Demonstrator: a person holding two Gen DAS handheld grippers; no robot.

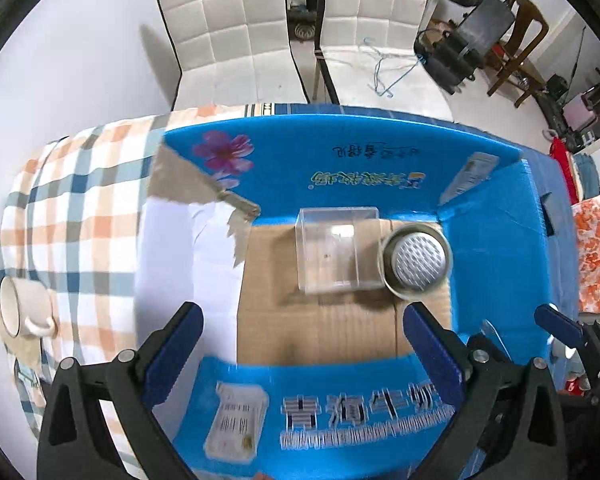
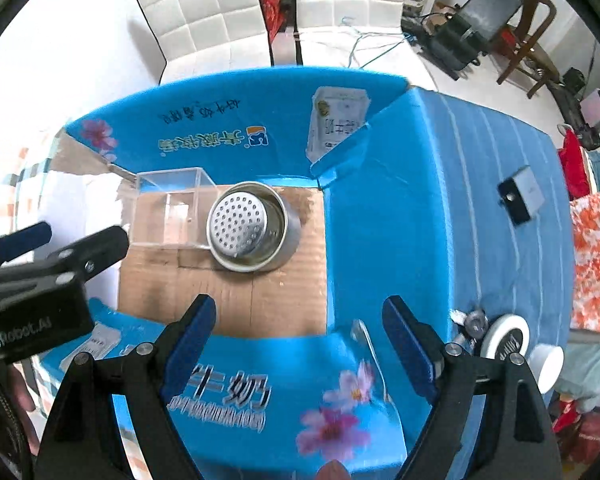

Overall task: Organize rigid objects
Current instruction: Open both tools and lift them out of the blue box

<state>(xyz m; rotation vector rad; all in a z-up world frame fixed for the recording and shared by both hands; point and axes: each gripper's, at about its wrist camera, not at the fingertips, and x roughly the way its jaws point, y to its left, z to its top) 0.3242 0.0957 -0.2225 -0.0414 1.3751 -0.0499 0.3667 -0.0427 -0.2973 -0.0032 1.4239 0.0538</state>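
Note:
An open blue carton (image 1: 340, 160) lies below both grippers, its brown floor bare at the front. On that floor a clear plastic box (image 1: 336, 248) stands against a steel cup (image 1: 418, 258) that has a perforated strainer insert. My left gripper (image 1: 303, 316) hangs open and empty above the carton's near side. My right gripper (image 2: 300, 308) is also open and empty, above the near flap. From that side the clear plastic box (image 2: 168, 212) is left of the steel cup (image 2: 248, 228). The left gripper (image 2: 68, 240) shows at the left edge.
A white mug (image 1: 20, 308) lies on the plaid cloth (image 1: 80, 208) left of the carton. A small black-and-white device (image 2: 520, 196) rests on the carton's right flap (image 2: 440, 200). A white round item (image 2: 504, 340) sits near the right fingers. Two white chairs (image 1: 228, 28) stand behind the table.

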